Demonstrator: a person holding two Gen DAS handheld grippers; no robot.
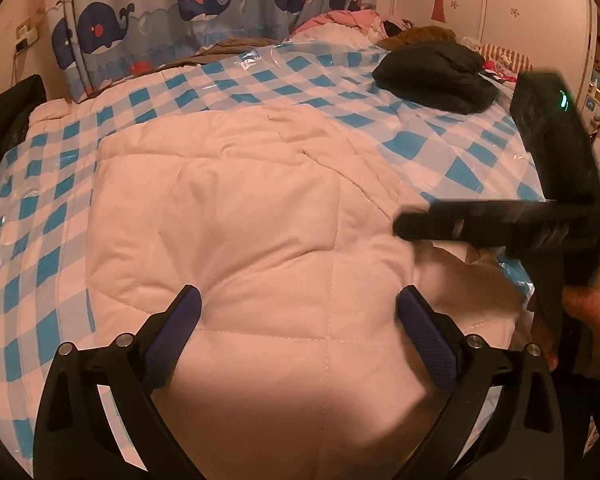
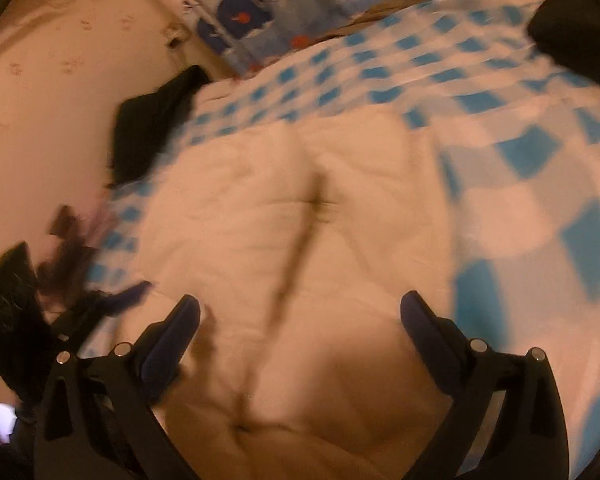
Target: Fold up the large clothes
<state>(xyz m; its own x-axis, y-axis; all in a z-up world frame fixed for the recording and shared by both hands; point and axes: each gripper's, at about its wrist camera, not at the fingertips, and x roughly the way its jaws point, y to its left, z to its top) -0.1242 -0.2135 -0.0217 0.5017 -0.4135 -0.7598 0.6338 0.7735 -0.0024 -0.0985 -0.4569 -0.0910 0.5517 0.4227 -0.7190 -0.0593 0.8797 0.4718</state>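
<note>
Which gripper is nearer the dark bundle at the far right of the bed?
Right. The right gripper sits on the dark bundle side of the white quilt; the left gripper hangs farther back.

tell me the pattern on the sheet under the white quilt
Blue and white checks on the sheet, clearest in the left wrist view.

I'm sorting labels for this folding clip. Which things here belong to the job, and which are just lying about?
Job: white quilted piece, left gripper, right gripper.
Lying about: dark bundle, pink clothes, whale curtain, checked plastic sheet.
</note>
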